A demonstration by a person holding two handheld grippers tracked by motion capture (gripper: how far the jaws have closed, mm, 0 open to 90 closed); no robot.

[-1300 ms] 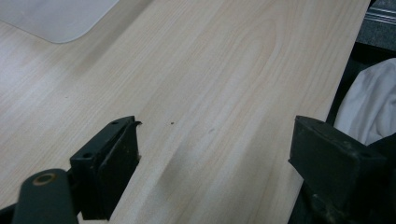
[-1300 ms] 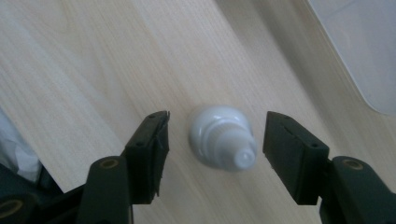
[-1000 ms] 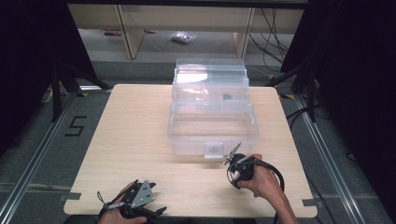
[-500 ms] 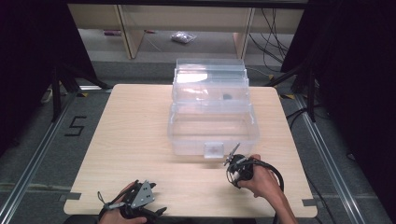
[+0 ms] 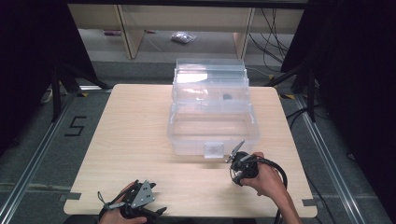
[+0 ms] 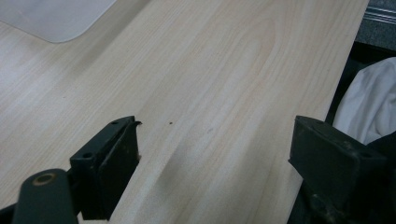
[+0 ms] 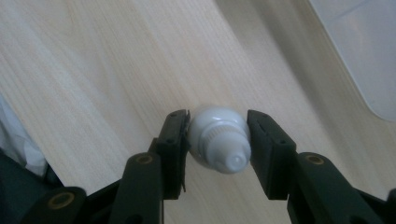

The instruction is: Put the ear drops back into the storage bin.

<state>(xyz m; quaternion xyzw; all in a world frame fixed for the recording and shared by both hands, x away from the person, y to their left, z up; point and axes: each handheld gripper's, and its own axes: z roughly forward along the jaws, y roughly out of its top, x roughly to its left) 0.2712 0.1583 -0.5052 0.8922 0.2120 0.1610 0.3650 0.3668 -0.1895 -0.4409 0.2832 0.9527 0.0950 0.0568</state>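
Observation:
My right gripper (image 7: 218,135) is shut on a small white bottle (image 7: 219,140) with a ribbed cap, and the pads press on both of its sides just above the wooden table (image 7: 93,60). In the high view this gripper (image 5: 236,179) points down in front of the right front corner of a clear plastic box (image 5: 212,116). My left gripper (image 5: 156,212) rests at the near table edge. Its jaws stand wide open over bare wood (image 6: 215,140), with nothing between them.
The clear box has its lid raised at the back, and a small dark item (image 5: 227,97) lies inside. A corner of the box (image 6: 56,18) appears in the left gripper view. White cloth (image 6: 364,102) lies past the table edge. A shelf (image 5: 182,28) stands behind the table.

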